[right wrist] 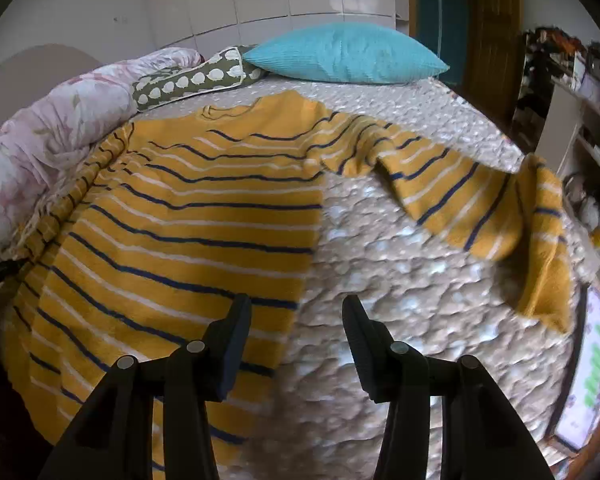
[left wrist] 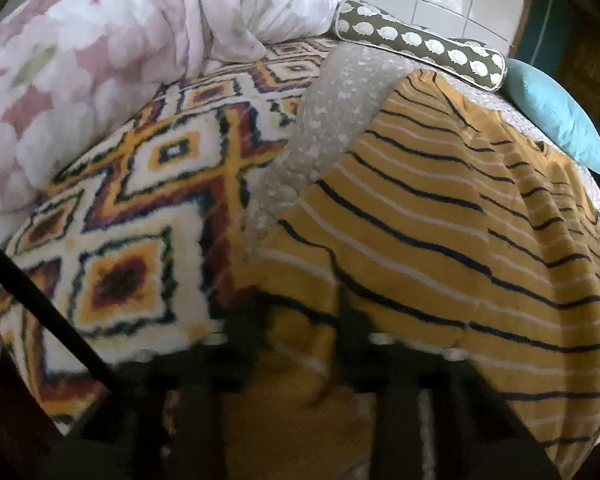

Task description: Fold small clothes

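A small mustard-yellow sweater (right wrist: 188, 216) with navy and white stripes lies flat on the quilted grey bedspread (right wrist: 380, 280). Its right sleeve (right wrist: 460, 192) stretches toward the bed's right edge, cuff hanging over. My right gripper (right wrist: 296, 312) is open and empty, hovering above the sweater's lower right hem edge. In the left wrist view the sweater (left wrist: 440, 240) fills the right side; my left gripper (left wrist: 300, 344) is blurred and dark at the sweater's lower left hem, with yellow fabric between its fingers. I cannot tell whether it is shut.
A patterned geometric blanket (left wrist: 140, 200) lies left of the sweater. A pink floral duvet (right wrist: 52, 128), a green dotted cushion (right wrist: 188, 80) and a teal pillow (right wrist: 340, 56) sit at the bed's head. Shelves (right wrist: 580, 120) stand to the right.
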Demonstrator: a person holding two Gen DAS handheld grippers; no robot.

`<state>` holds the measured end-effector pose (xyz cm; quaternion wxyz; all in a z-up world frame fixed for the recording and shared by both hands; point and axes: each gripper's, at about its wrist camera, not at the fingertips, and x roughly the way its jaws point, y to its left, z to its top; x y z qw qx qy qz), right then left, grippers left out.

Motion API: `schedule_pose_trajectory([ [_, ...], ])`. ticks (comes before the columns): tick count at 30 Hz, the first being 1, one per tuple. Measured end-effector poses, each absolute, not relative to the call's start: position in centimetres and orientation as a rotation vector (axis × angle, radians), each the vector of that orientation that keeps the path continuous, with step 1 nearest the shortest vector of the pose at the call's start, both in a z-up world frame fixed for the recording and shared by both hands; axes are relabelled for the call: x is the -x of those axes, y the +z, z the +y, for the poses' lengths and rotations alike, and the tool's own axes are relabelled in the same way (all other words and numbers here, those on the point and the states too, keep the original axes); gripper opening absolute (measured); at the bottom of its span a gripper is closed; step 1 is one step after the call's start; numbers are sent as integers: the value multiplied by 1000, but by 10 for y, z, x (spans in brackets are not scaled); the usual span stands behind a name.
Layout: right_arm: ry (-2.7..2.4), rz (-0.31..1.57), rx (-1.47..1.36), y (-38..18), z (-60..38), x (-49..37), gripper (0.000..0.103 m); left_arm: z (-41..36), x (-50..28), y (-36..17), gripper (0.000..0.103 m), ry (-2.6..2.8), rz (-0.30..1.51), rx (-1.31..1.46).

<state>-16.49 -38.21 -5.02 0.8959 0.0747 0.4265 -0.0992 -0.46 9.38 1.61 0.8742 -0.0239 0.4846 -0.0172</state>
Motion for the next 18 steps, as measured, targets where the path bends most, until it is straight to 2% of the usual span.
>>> schedule_pose_trajectory([
  [2,-202,875,-172,-51,-384,166,51,105,-1,27,11,-2,1000,50],
  [5,-216,857,-180,-46,-390,170,51,129,-14,52,11,188,898,-27],
  [9,-240,825,-228,-41,-403,179,51,161,-25,76,12,223,860,70],
  [13,-236,821,-283,-43,-413,188,51,148,2,85,18,136,853,109],
  [15,-215,826,-323,-46,-417,194,51,134,18,85,26,61,869,123],
  [17,-178,832,-367,-49,-420,202,51,115,42,80,45,-54,896,169],
  [18,-155,836,-390,-51,-421,206,51,109,51,77,48,-97,907,188],
])
